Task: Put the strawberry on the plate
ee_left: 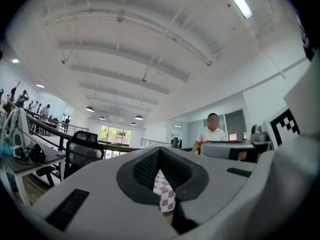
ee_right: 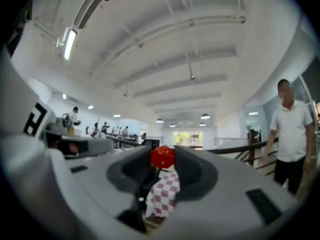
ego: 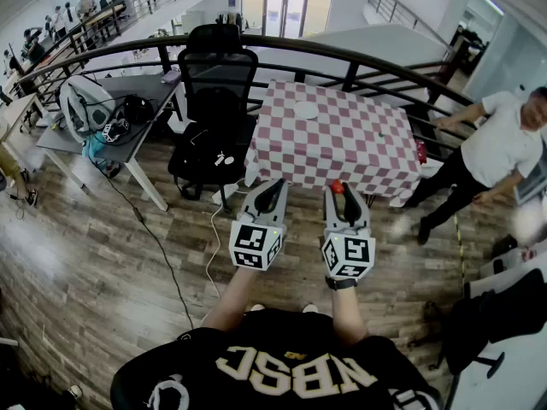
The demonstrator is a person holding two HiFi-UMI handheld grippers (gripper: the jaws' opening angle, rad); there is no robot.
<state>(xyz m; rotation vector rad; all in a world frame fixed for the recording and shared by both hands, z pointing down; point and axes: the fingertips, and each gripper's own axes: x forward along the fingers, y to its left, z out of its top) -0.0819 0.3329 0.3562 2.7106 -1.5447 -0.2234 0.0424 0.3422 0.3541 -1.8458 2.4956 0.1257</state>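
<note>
R gripper: clamped on strawberry at the very jaw tips, held level.
L gripper: jaws together, nothing btwn them.
plate: on checked table, twd its far side, well apart from strawberry.
risk 1: tip-only hold, so a jolt on the way over could drop it.
risk 2: too hard a squeeze bruises soft fruit.
risk 3: long reach; early release lands it on the cloth, not plate.

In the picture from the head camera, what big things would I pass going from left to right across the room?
Grey desk → black office chair → checkered table → person in a white shirt.
</note>
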